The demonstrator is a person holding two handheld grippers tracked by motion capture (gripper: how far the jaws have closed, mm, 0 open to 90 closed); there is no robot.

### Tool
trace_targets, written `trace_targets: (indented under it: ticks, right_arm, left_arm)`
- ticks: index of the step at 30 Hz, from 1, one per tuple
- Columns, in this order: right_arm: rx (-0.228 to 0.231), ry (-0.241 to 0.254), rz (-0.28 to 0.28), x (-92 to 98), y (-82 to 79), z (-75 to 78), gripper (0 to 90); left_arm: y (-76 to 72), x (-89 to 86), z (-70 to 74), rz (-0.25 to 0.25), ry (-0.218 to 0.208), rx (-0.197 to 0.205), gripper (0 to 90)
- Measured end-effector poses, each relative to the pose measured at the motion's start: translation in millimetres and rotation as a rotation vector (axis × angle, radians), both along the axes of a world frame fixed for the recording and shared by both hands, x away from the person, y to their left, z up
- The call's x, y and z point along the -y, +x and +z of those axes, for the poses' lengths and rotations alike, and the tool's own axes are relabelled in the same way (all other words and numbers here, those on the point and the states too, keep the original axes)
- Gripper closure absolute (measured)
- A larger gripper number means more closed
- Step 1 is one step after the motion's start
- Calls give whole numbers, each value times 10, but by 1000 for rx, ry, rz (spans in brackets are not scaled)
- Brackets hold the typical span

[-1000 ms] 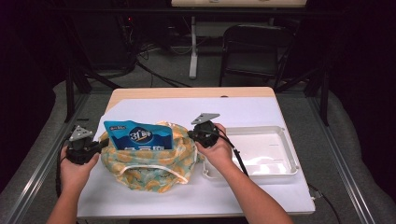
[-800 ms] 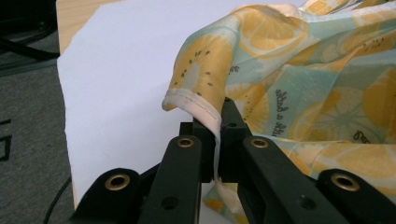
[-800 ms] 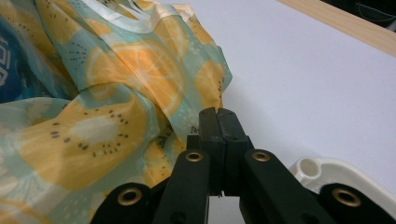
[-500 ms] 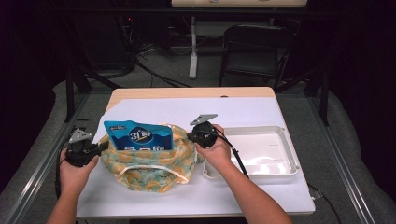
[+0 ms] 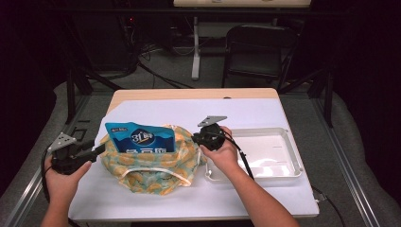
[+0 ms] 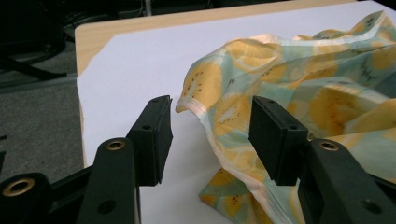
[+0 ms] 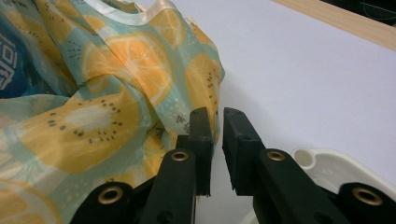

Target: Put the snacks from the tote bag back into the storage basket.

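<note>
My left gripper (image 6: 210, 135) has just been opening, jaws spread, bag edge loose between them. Right gripper (image 7: 217, 140) has just been cracking open, narrow gap, nothing pinched. Fruit-print bag (image 5: 151, 158) sits mid-table, blue pouch (image 5: 139, 138) inside, tray (image 5: 283, 172) at its 3 o'clock.

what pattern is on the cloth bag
Orange citrus and kiwi slices on pale teal cloth bag, clearest in the right gripper view.
</note>
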State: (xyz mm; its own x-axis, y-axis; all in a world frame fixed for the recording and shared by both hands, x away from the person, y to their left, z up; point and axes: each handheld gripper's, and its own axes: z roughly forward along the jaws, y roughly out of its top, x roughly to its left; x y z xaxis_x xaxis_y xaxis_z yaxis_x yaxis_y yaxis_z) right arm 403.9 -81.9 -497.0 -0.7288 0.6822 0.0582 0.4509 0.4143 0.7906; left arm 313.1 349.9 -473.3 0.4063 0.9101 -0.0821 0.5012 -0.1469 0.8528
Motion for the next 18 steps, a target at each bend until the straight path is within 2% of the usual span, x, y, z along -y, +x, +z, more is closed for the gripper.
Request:
trace_targets:
  ticks: [5, 8, 15, 18]
  right_arm:
    - [8, 8, 5, 22, -20, 18, 817]
    - [19, 15, 5, 33, -51, 51, 799]
    - [68, 36, 19, 84, -182, 161, 738]
    - [87, 63, 28, 123, -273, 217, 719]
  left_arm:
    - [-119, -1, 117, -14, 1, 34, 480]
    - [-203, 42, 162, -43, 13, 47, 480]
    - [-360, 202, 183, -96, 27, 48, 475]
    - [-430, 265, 179, -120, 32, 54, 470]
